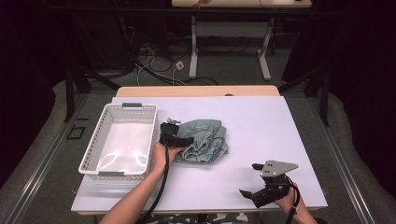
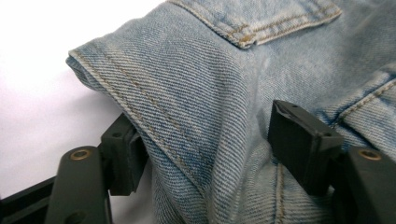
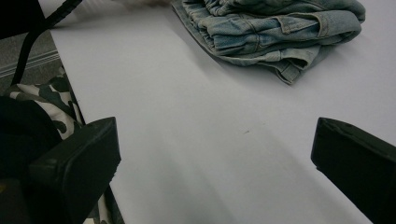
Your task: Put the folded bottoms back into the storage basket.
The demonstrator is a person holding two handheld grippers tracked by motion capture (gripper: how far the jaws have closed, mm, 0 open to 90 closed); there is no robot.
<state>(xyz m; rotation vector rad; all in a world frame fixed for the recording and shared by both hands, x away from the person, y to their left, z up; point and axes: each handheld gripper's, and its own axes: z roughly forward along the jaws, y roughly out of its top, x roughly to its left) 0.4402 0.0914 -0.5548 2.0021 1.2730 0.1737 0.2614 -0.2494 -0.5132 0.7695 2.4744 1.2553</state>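
Note:
A folded, light blue denim garment (image 1: pixel 205 140) lies on the white table cover (image 1: pixel 266 121), just right of the basket. My left gripper (image 1: pixel 183 140) reaches into its left edge. In the left gripper view a stitched fold of the denim (image 2: pixel 187 70) bulges loosely between the spread jaws of the left gripper (image 2: pixel 201 119), which stands open around it. My right gripper (image 1: pixel 248 179) hovers near the table's front right, apart from the cloth. Its jaws stand wide open over bare table, the right gripper (image 3: pixel 215 128) holding nothing, with the denim (image 3: pixel 271 28) farther off.
A white perforated basket (image 1: pixel 100 135) with nothing inside it stands at the table's left, close beside the left hand. Bare white surface stretches across the right half and the front. A camouflage-patterned cloth (image 3: pixel 56 102) shows at the table's near edge.

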